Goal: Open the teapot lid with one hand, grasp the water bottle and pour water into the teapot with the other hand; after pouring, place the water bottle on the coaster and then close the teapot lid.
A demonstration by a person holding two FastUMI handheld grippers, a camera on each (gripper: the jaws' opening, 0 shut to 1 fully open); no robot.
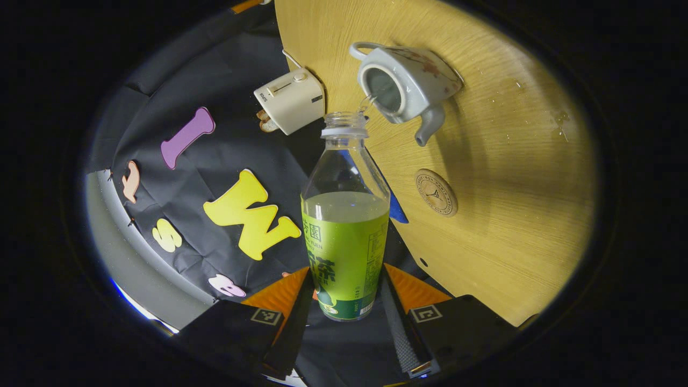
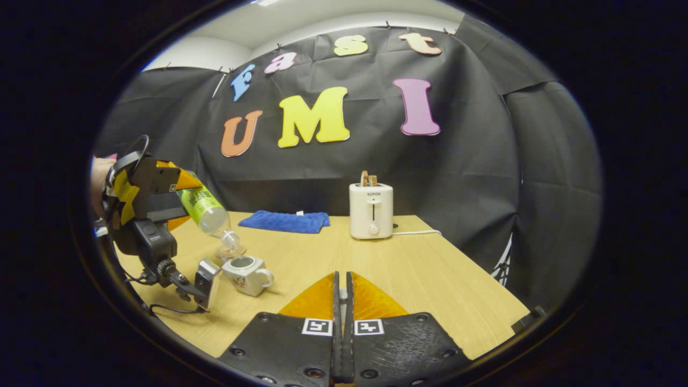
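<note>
In the left gripper view, your left gripper [image 1: 346, 301] has both fingers pressed against the lower body of the clear plastic water bottle with the green label [image 1: 345, 226]. The bottle is uncapped and tipped so its mouth sits just above the opening of the pale grey ceramic teapot [image 1: 408, 86], and a thin stream of water runs from the mouth into it. The teapot stands lidless on the light wooden table [image 1: 510, 226], spout toward the round cork-coloured coaster [image 1: 436, 192], which lies near it but apart. A cream-white toaster [image 1: 290, 99] stands beyond the bottle's neck.

In the right gripper view, your right gripper [image 2: 342, 301] hovers above the table with its jaws closed together; whether anything is pinched between them you cannot tell. Off to the side, the left gripper holds the bottle tilted neck-down over the open teapot. A folded blue cloth [image 2: 285, 221] lies at the table's far edge, and the toaster stands beside it with its white cord [image 2: 416, 233] trailing off.
</note>
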